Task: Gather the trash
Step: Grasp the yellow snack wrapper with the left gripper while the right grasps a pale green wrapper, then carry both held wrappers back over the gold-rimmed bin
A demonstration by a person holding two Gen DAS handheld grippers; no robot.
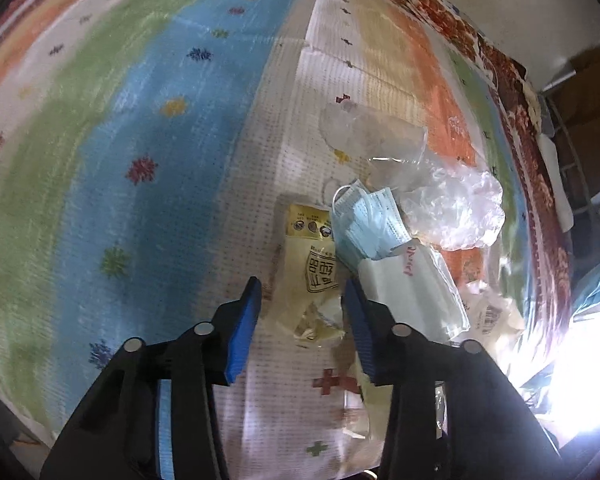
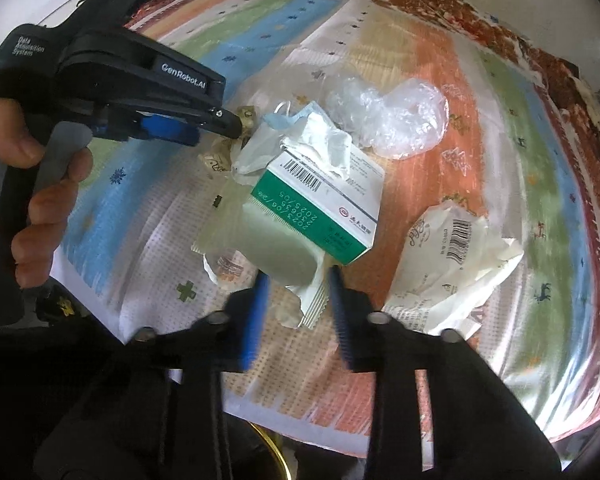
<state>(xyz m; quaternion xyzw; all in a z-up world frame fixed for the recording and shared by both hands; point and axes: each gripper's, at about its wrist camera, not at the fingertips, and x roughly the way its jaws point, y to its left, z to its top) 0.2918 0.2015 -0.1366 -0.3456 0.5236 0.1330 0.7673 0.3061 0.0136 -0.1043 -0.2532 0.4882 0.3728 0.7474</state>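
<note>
A: Left wrist view?
B: Left gripper [image 1: 302, 294] half open, its blue pads astride a yellow wrapper [image 1: 312, 276] on the striped bench [image 1: 140, 120], not pressing

A: Right wrist view?
B: Right gripper [image 2: 298, 276] narrow around a pale sachet [image 2: 300, 272] under the green box [image 2: 320, 208]; pads not clearly pinching

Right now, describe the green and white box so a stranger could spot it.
On the striped tablecloth sits a heap of trash. The green and white box lies at its centre, under a crumpled tissue. It alone is rigid, with a barcode and printed dates.
</note>
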